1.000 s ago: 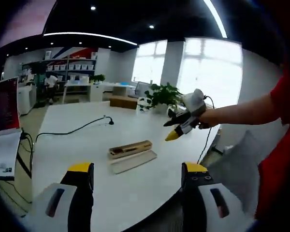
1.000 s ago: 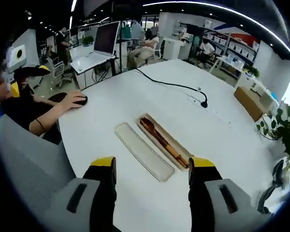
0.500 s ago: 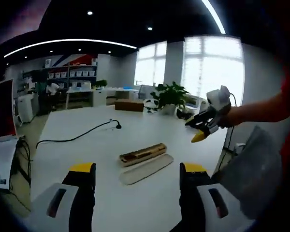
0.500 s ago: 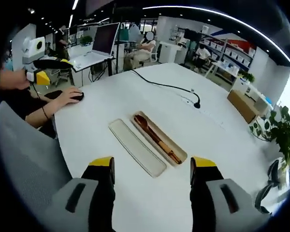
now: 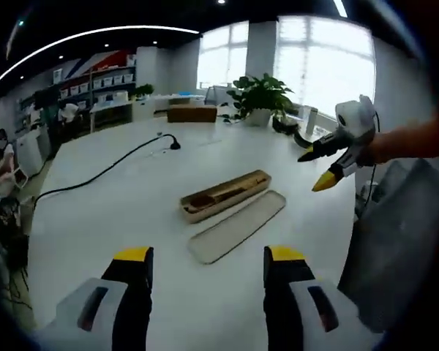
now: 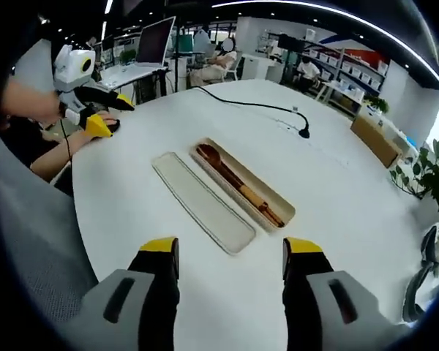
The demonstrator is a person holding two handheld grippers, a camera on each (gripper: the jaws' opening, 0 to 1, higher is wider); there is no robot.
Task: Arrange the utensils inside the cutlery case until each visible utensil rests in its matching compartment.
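An open beige cutlery case [image 5: 225, 194] [image 6: 243, 184] lies on the white table with wooden utensils [image 6: 238, 187] inside it, a spoon bowl at one end. Its flat lid [image 5: 237, 227] [image 6: 202, 202] lies alongside, touching or nearly so. My left gripper [image 5: 205, 256] is open, above the table's near edge, short of the lid. My right gripper [image 6: 230, 250] is open too, hovering near the lid's end. Across the table, the right gripper [image 5: 328, 162] shows in the left gripper view at the right, and the left gripper [image 6: 101, 111] shows in the right gripper view at the upper left.
A black cable with a plug [image 5: 174, 145] [image 6: 304, 134] runs over the table [image 5: 117, 212] beyond the case. A potted plant [image 5: 260, 93] and a cardboard box [image 5: 191, 113] stand at the far edge. Another person's hand [image 6: 102, 126] rests by the table's side. Desks and shelves lie behind.
Both cameras have moved closer to the table and case. The two grippers have stayed open and have taken hold of nothing. Case and lid lie as before.
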